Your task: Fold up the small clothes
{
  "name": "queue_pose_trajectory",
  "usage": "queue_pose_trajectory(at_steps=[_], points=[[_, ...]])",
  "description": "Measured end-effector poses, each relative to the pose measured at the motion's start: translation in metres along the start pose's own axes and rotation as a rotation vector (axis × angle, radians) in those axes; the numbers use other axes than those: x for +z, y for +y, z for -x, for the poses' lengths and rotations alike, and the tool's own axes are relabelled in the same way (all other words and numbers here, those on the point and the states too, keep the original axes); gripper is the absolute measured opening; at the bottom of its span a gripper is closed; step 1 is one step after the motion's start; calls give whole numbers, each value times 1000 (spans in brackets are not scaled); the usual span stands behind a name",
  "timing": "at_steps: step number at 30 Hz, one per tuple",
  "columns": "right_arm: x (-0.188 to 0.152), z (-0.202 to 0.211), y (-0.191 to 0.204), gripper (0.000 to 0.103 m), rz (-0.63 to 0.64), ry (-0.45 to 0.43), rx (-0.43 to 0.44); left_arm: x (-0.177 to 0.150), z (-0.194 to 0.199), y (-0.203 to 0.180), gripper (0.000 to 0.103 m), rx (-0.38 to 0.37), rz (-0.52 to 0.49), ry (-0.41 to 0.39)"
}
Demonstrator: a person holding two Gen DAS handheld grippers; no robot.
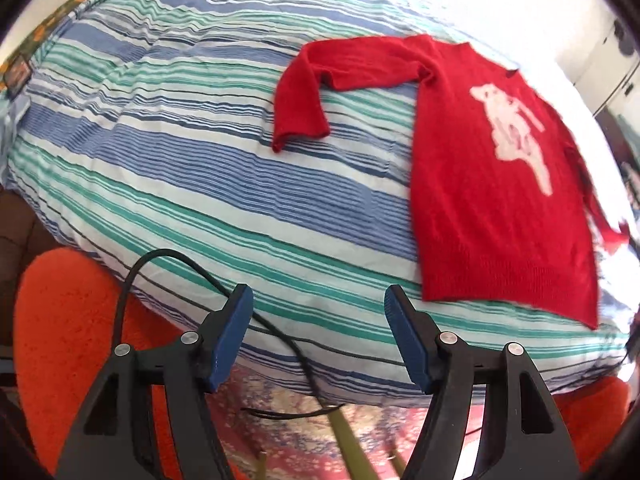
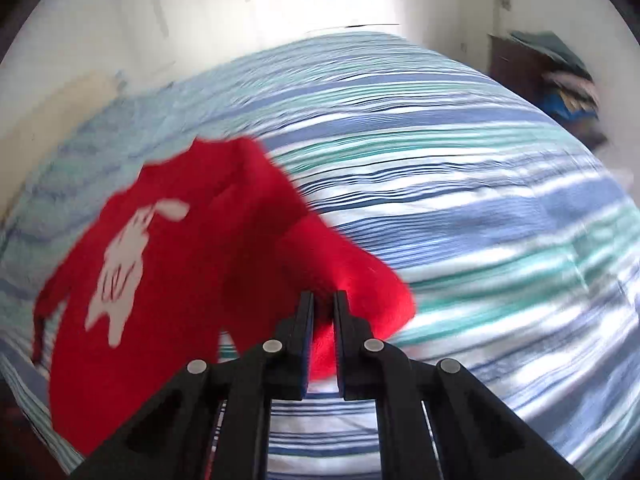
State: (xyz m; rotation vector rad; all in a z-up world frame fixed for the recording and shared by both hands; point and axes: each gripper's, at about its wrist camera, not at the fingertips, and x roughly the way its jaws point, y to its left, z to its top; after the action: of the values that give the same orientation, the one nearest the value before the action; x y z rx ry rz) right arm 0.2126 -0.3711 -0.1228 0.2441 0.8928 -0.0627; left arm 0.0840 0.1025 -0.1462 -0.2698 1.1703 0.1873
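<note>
A red sweater point(image 1: 500, 208) with a white animal figure lies face up on a bed point(image 1: 200, 140) covered in blue, green and white stripes. In the left wrist view it occupies the 2 to 4 o'clock area, one sleeve point(image 1: 304, 92) bent toward 12 o'clock. The left hand-held gripper point(image 1: 318, 336) is released, its blue pads wide apart over the bed's near edge and clear of the sweater. The right hand-held gripper point(image 2: 323, 320) is clenched on red fabric of the other sleeve point(image 2: 360, 280). A black cable point(image 1: 208, 272) trails across the near edge.
</note>
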Motion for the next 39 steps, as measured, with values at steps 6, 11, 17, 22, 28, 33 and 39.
queue_pose_trajectory(at_steps=[6,11,17,22,28,33,39], points=[[-40,20,-154,32,-355,101,-26,2,-3,-19,70,-17,-33,2],[-60,22,-204,66,-681,90,329,1,-5,-25,70,2,-45,10],[-61,-28,-205,66,-1141,147,649,3,-1,-23,70,12,-17,4],[-57,-56,-198,66,-1383,203,519,2,-1,-24,70,32,-27,3],[-34,-59,-193,65,-1458,232,310,0,0,-28,70,70,-63,1],[21,-24,-175,66,-1128,159,190,1,-5,-22,70,67,-37,7],[43,-89,-157,65,-686,407,78,0,-8,-21,70,66,-44,10]])
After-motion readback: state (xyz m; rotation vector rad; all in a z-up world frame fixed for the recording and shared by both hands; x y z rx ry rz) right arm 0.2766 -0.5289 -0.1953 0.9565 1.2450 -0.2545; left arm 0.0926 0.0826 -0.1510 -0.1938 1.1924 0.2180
